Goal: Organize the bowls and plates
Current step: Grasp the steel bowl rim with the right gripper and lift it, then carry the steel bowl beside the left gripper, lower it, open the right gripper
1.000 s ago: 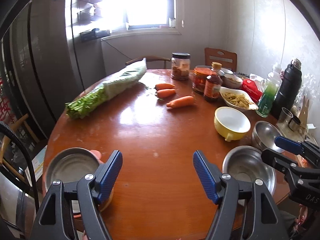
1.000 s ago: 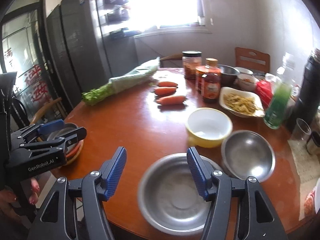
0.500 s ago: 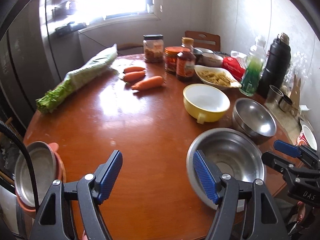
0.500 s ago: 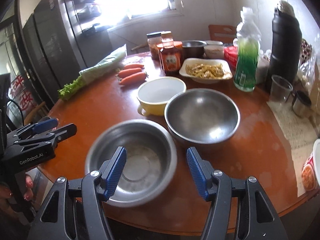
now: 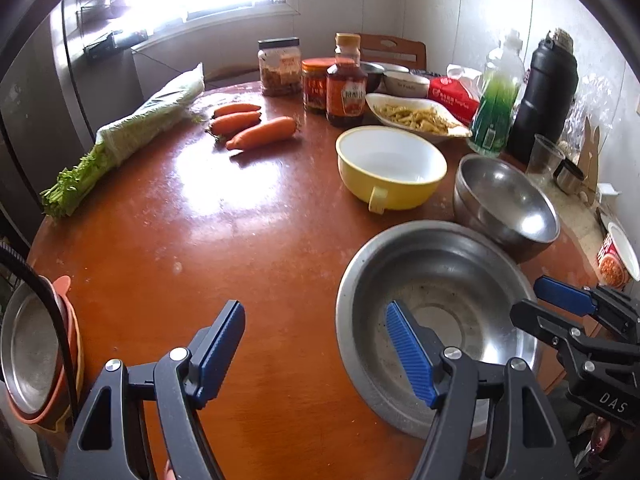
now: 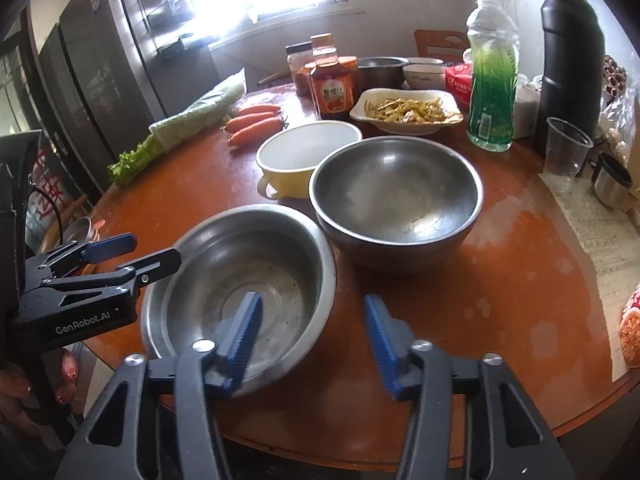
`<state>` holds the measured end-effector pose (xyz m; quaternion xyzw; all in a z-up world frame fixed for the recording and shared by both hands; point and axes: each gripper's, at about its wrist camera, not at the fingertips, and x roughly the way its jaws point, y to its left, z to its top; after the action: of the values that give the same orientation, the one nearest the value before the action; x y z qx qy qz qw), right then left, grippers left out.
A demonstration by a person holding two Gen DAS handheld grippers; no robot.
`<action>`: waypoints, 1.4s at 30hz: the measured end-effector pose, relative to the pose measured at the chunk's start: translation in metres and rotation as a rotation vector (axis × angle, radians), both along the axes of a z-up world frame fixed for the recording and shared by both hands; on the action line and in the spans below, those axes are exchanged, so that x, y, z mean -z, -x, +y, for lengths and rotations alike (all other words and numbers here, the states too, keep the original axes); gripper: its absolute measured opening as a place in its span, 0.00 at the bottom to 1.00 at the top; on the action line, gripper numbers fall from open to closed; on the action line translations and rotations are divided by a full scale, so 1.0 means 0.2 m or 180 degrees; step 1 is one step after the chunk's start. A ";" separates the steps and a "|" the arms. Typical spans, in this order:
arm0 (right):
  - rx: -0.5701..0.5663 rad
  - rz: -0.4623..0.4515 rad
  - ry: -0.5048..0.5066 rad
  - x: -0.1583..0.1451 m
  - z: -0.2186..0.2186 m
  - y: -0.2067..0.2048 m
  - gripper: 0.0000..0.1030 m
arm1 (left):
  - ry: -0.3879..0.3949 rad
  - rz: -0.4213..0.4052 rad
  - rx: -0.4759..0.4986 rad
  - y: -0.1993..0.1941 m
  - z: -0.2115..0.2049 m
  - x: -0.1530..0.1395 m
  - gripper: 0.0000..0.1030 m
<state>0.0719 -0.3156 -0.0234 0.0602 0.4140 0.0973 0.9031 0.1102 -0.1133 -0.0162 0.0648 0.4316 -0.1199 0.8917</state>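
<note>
A wide steel basin (image 5: 436,304) (image 6: 256,276) sits at the near edge of the round wooden table (image 5: 208,236). A deeper steel bowl (image 5: 506,204) (image 6: 396,196) stands behind it, and a yellow bowl with a handle (image 5: 390,168) (image 6: 304,156) is further back. My left gripper (image 5: 316,344) is open; its right finger is over the basin's near rim. My right gripper (image 6: 312,328) is open; its left finger is over the basin's right side. Both are empty. A steel plate on orange plates (image 5: 28,356) sits off the table's left edge.
On the table are celery (image 5: 132,128), three carrots (image 5: 252,126), jars and a sauce bottle (image 5: 346,84), a dish of food (image 5: 416,116), a green bottle (image 6: 490,68), a black flask (image 6: 570,60) and a plastic cup (image 6: 566,152). A fridge stands at the left.
Both grippers have swung right and moved closer to the steel basin, which is now under their inner fingers. The plate stack has slid to the left edge of the left wrist view.
</note>
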 end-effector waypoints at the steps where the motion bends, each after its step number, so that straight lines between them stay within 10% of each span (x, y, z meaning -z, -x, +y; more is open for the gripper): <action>1: -0.0004 0.0009 0.0015 0.01 0.01 0.00 0.41 | -0.0014 0.0017 0.0012 0.00 -0.01 0.01 0.71; 15: -0.0091 -0.0018 0.0178 0.02 0.07 -0.04 0.23 | -0.0017 0.0191 0.0295 -0.01 -0.09 0.13 0.41; 42: -0.0563 0.0003 0.0252 0.00 0.50 -0.25 0.23 | 0.0087 0.0103 -0.0208 -0.07 0.37 0.08 0.40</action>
<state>0.1216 -0.2146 -0.0228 -0.0122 0.4215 0.1601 0.8925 0.1237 -0.0399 -0.0322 0.0365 0.4461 -0.0976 0.8889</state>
